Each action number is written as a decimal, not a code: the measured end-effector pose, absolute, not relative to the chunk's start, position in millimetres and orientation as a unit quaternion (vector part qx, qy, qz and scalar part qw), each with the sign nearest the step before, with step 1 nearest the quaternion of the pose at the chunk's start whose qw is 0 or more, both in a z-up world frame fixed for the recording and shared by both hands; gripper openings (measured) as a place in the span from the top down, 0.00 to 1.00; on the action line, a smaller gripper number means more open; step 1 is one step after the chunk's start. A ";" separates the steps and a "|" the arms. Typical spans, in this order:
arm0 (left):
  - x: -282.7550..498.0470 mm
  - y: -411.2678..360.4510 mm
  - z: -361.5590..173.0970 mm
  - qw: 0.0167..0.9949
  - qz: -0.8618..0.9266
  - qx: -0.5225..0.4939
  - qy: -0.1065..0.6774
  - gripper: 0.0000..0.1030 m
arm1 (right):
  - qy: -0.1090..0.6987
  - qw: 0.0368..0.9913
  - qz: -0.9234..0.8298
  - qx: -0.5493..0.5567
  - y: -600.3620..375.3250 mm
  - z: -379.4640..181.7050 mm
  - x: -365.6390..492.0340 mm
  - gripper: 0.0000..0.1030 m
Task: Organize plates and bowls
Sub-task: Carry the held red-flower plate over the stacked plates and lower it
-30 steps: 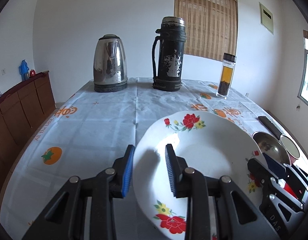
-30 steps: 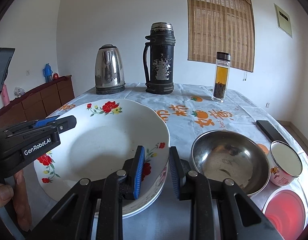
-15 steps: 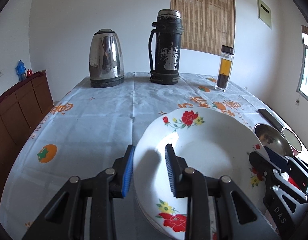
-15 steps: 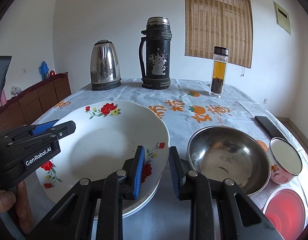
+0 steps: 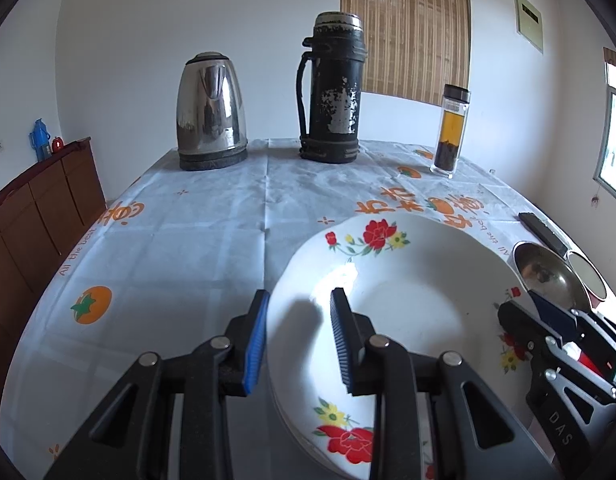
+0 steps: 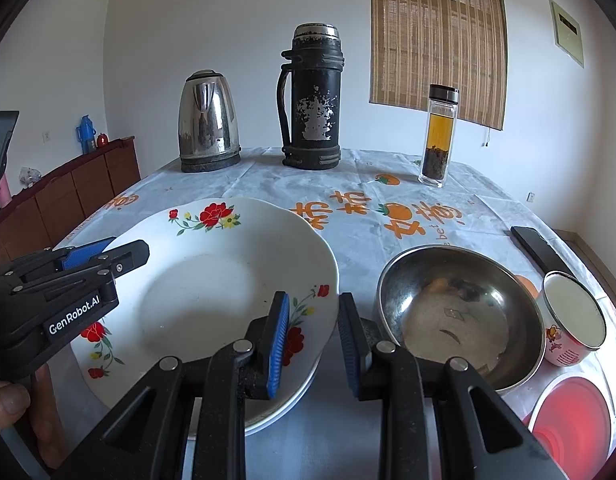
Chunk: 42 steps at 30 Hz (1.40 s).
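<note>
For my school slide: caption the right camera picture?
Two grippers' jaws straddle opposite rims of a flowered plate beside a steel bowl.

The left gripper and right gripper pointed forward and downward. Each clamped narrowly, fingers straddling a rim.

Left hand-held gripper: black plastic linkage arms, a silver round-headed screw at each pivot.
Left pads: ribbed blue rubber strips on the inner faces of both fingers.
Left side marking: white "GenRobot.AI" on the black body, seen from the right wrist view.
Right hand-held gripper: same black arms, silver screws, blue ribbed pads.
Right side marking: white "DAS" on black, grey plate, small red patch.
Hand: bare fingers at the left gripper's base; a grey cable beside them.
</note>
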State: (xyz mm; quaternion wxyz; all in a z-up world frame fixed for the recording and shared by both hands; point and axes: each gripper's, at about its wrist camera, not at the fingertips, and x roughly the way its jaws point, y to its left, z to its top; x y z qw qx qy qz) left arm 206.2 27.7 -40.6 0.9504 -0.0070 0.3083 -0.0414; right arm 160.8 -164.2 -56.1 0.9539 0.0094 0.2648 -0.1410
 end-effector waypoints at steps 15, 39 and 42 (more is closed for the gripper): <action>209.9 28.3 -48.0 0.945 -0.041 -0.003 0.325 0.72 | 0.282 0.949 -0.142 0.007 -164.6 -58.5 165.5 0.74; 213.2 27.4 -56.1 0.937 -0.037 0.011 0.347 0.72 | 0.320 0.937 -0.141 0.003 -165.8 -66.2 177.8 0.72; 214.0 27.6 -57.0 0.935 -0.037 0.011 0.351 0.72 | 0.322 0.936 -0.142 0.002 -165.3 -66.9 178.2 0.72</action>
